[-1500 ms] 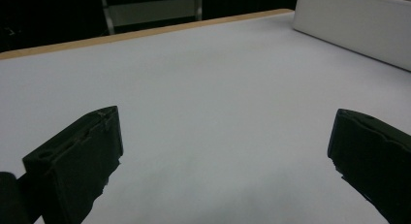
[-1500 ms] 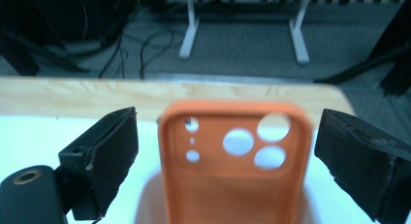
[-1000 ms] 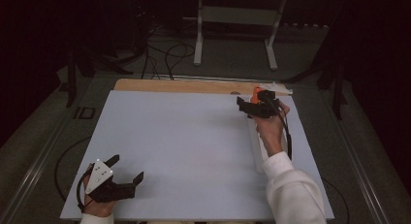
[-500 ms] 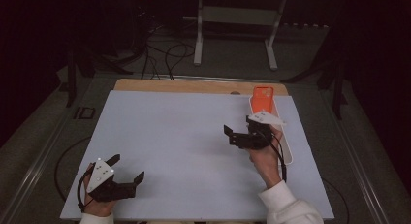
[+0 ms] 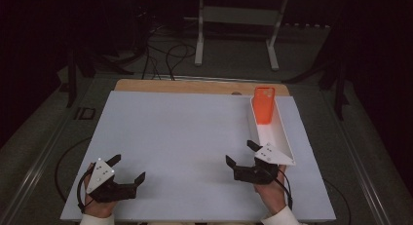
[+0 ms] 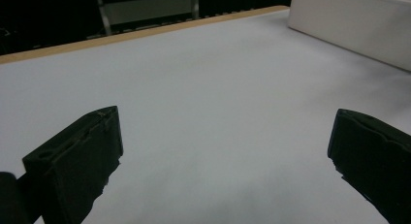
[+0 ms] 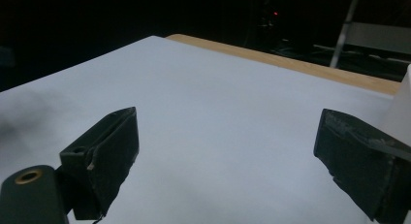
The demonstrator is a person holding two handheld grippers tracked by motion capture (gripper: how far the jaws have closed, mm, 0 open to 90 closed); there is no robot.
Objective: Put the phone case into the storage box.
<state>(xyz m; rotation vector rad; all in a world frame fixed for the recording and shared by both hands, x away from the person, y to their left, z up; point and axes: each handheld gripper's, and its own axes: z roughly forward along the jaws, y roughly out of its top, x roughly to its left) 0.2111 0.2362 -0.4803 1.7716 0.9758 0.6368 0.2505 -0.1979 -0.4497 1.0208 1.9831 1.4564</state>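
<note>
A: Item one, right gripper (image 5: 242, 156)?
B: Near right of the white table sheet (image 5: 185, 137), held from below by a hand (image 5: 270, 193) in a white sleeve. Jaws spread wide, nothing between them but bare sheet. Pointed towards the far left. Grey three-cornered plate on top, overlapping the near end of the white tray (image 5: 281, 137) in the high view; touching or merely above it, cannot tell.

A: Item two, left gripper (image 5: 129, 169)?
B: Near left corner of the sheet, well apart from the right one. Jaws likewise spread wide, empty. Held low over the sheet in a hand (image 5: 97, 208) at the near edge. Grey plate on top, cable looping off to the left.

A: Item three, orange container (image 5: 263, 104)?
B: Upright, open-topped, rectangular. Standing inside the white tray at its far end, near the far right corner of the sheet. Well apart from both grippers.

A: Item four, the tray itself?
B: Long, narrow, white, shallow-walled. Lying along the right side of the sheet, running from far to near. Bare apart from the orange container. White wall at the far right of the left gripper view (image 6: 358, 25).

A: Item five, surface?
B: White sheet over a wooden table edge (image 5: 195, 86), wood showing as a strip along the far side. Same strip across the far edge in the right gripper view (image 7: 291, 61).

A: Surroundings?
B: Dark floor, cables (image 5: 168, 54) and a white stand (image 5: 238, 30) beyond the far side.
</note>
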